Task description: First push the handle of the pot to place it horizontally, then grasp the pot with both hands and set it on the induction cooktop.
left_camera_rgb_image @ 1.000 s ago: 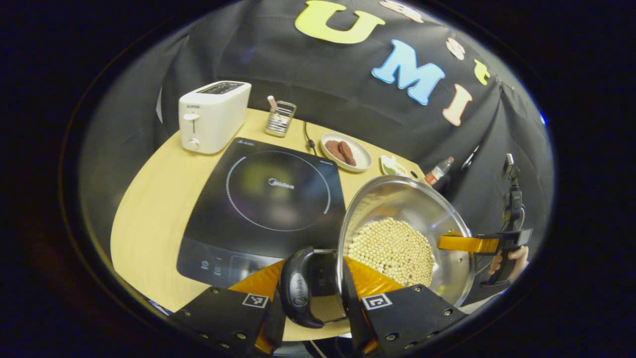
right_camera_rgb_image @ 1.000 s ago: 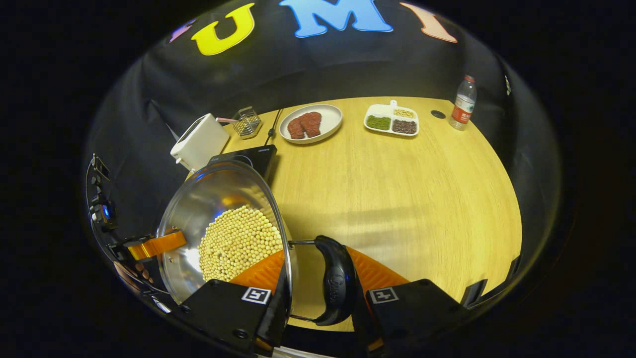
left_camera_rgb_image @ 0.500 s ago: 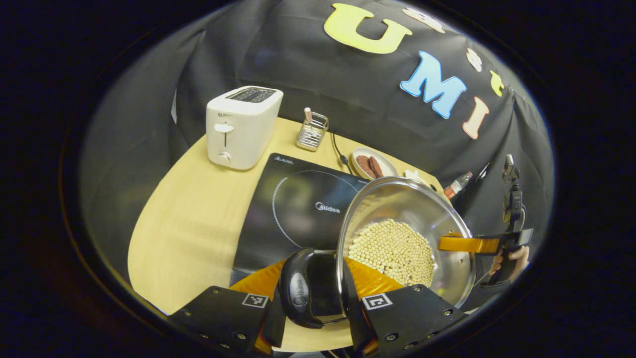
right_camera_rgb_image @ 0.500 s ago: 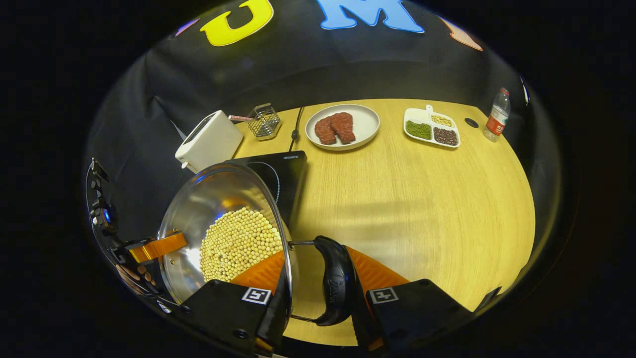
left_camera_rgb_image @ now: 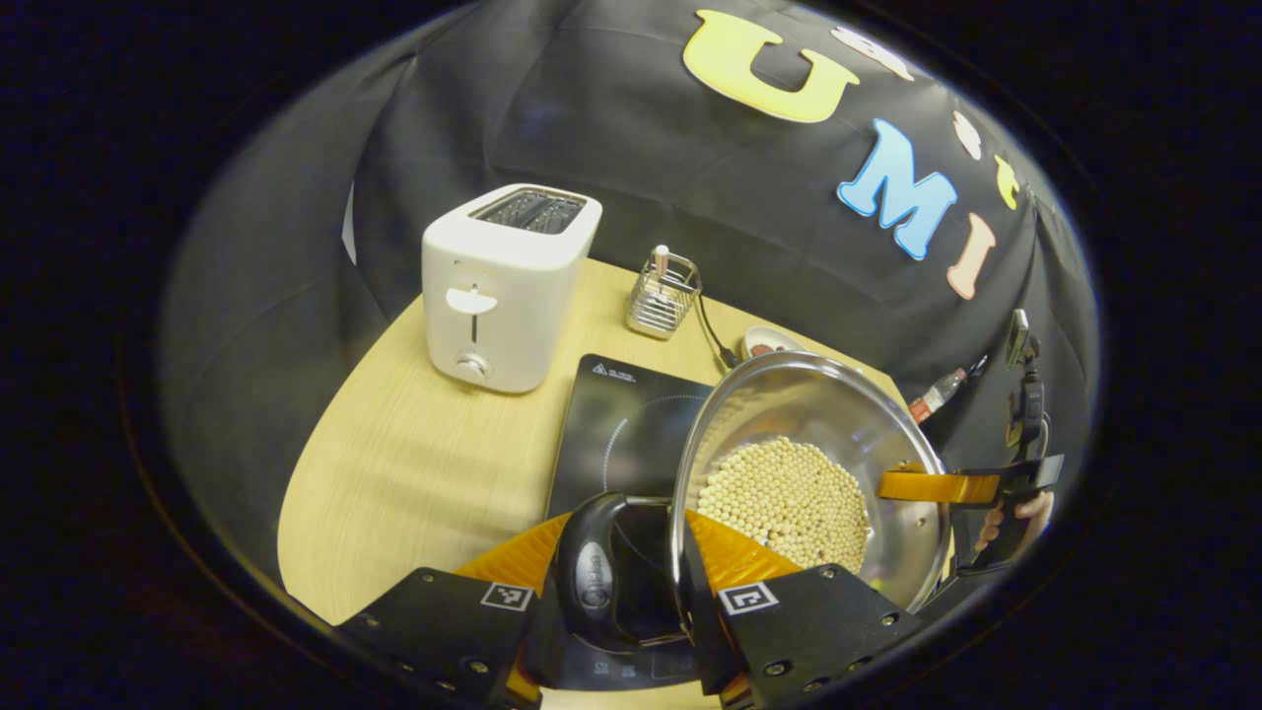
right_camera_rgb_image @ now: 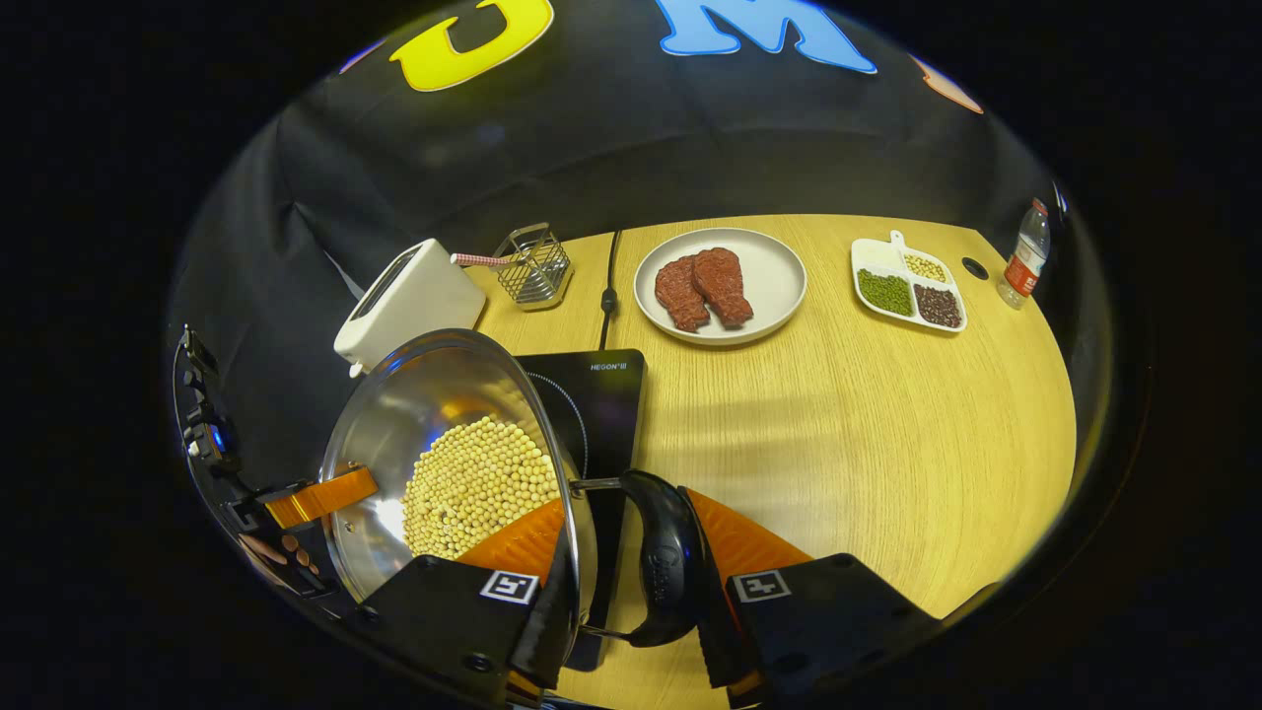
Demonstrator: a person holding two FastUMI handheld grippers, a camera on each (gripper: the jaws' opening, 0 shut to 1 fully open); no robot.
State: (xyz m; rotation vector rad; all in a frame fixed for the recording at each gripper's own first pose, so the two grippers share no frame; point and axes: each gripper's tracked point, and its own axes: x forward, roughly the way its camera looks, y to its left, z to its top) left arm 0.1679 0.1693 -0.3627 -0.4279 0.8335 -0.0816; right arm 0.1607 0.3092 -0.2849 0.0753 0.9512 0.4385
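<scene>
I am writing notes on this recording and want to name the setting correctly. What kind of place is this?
Most likely a mock kitchen set up on a table in a booth: a toaster, a cooktop and a plate of meat stand on it, with black cloth behind.

Both cams sit right up close on opposite sides of the pot, each looking down across the bench toward the booth wall; they share the pot, cooktop, toaster and the other hand-held gripper far side
</scene>
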